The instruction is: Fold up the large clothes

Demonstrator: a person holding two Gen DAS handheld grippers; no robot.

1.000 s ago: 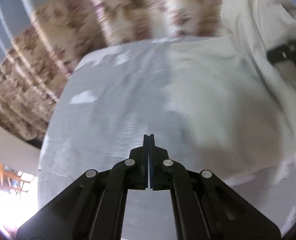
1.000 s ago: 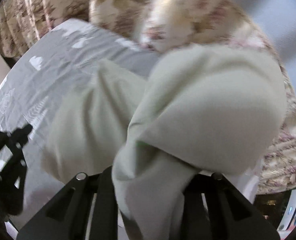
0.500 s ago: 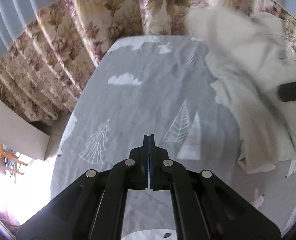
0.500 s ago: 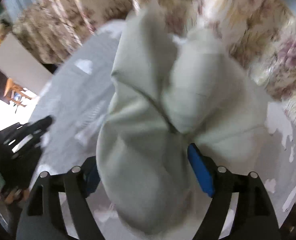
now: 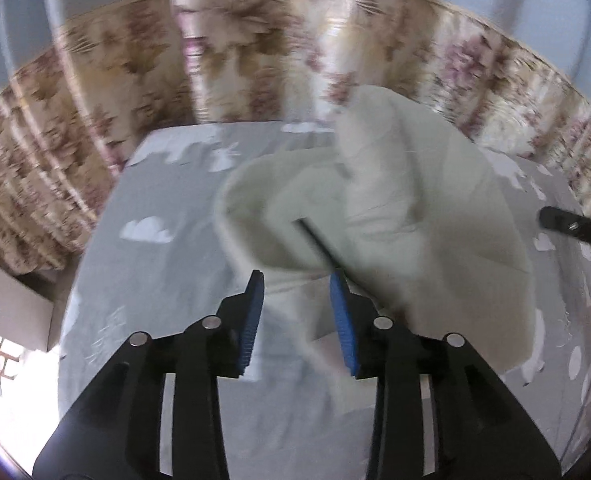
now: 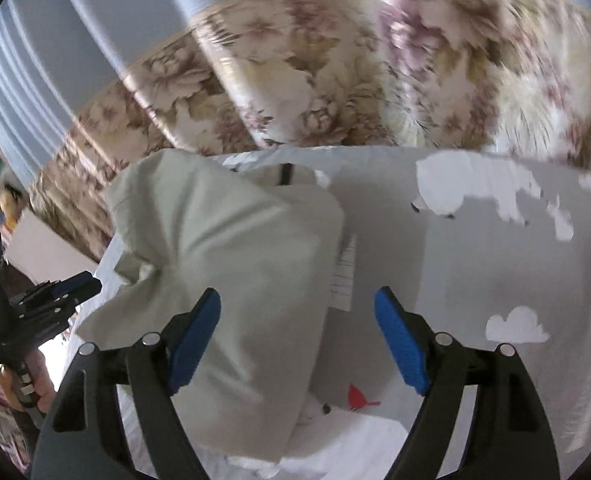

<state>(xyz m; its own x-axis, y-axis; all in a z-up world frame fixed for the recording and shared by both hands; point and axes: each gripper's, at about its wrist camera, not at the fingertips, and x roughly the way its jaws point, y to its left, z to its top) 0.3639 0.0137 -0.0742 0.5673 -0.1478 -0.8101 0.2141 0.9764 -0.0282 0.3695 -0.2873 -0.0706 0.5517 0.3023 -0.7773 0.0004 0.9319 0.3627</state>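
Observation:
A pale cream garment [image 5: 399, 216] lies bunched in a heap on the grey printed bedsheet [image 5: 155, 280]. My left gripper [image 5: 297, 284] is open, its blue pads just in front of the heap's near edge, holding nothing. In the right wrist view the same garment [image 6: 231, 264] lies left of centre. My right gripper [image 6: 297, 308] is open wide and empty, its left pad over the cloth, its right pad over bare sheet. The left gripper also shows at the left edge of the right wrist view [image 6: 55, 292], and the right one at the right edge of the left view [image 5: 575, 224].
Floral curtains [image 5: 255, 52] hang behind the bed's far edge. A pale box or board [image 5: 11, 304] stands off the bed's left side. The sheet [image 6: 495, 260] carries white animal and cloud prints.
My right gripper has let go of the garment and opened wide; the cloth has dropped onto the sheet. My left gripper has gone from shut to open and swung toward the heap.

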